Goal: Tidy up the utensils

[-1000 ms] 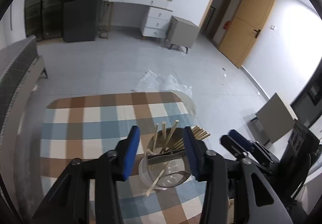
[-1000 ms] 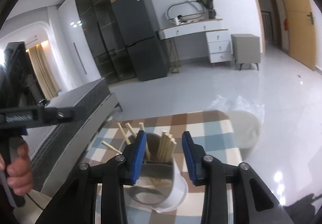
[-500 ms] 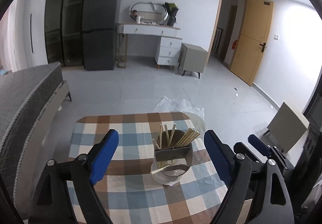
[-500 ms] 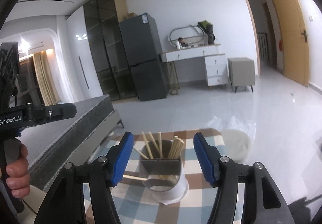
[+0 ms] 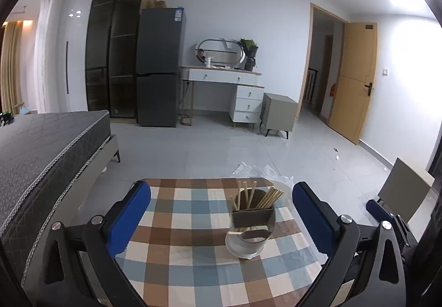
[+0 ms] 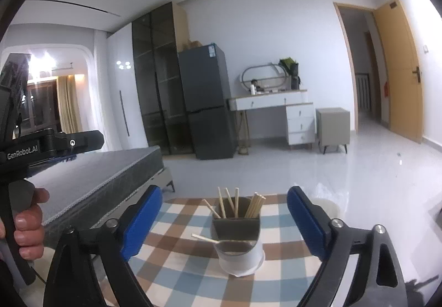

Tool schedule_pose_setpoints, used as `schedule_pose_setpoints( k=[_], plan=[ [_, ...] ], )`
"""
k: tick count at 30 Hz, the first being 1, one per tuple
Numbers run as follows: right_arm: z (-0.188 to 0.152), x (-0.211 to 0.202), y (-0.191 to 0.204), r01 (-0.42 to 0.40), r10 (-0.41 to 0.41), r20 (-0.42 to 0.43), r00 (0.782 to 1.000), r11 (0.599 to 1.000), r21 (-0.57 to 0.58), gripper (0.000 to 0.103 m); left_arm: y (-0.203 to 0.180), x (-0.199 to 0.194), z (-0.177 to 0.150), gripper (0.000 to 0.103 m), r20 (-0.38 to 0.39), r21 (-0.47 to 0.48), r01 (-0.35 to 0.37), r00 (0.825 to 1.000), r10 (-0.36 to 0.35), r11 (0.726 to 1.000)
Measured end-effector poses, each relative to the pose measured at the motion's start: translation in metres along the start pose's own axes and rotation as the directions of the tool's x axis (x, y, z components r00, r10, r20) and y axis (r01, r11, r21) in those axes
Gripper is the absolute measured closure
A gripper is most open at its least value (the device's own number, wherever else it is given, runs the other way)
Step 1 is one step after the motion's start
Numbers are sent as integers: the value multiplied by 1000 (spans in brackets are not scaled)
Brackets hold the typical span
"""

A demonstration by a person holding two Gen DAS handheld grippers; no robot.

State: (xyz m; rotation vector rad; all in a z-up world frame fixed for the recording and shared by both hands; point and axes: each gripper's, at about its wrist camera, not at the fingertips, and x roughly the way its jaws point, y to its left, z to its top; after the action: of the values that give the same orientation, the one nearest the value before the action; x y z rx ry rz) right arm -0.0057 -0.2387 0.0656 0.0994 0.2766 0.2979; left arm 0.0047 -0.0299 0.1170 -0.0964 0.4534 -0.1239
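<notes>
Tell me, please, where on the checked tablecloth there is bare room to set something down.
The checked tablecloth is bare all along its left half, and across the near strip in front of the utensil holder. The only crowded spot is right of centre, where the holder with its chopsticks stands.

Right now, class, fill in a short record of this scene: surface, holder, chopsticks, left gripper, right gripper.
surface: table with checked cloth
holder: grey utensil holder standing in a white base, on the cloth
chopsticks: wooden chopsticks upright in the holder's compartments; one chopstick sticks out sideways at the lower opening
left gripper: jaws have just been opening, wide apart, nothing between the pads
right gripper: jaws have just been opening, wide apart, clear of the holder
</notes>
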Motion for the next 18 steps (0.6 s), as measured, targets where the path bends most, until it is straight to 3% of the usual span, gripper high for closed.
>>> schedule_pose_setpoints(
  k=[8, 14, 18],
  plan=[
    [-27, 0, 7, -8, 8, 25, 1000, 1000, -1, 5, 9, 4, -37, 3, 18, 9, -33, 999, 33, 999],
    [-46, -8, 14, 30, -27, 43, 999, 997, -67, 0, 21, 10, -56, 3, 34, -4, -51, 998, 51, 999],
    [-63, -1, 13, 30, -30, 2, 1000, 998, -63, 0, 27, 20, -72, 3, 21, -7, -68, 997, 68, 998]
  ],
)
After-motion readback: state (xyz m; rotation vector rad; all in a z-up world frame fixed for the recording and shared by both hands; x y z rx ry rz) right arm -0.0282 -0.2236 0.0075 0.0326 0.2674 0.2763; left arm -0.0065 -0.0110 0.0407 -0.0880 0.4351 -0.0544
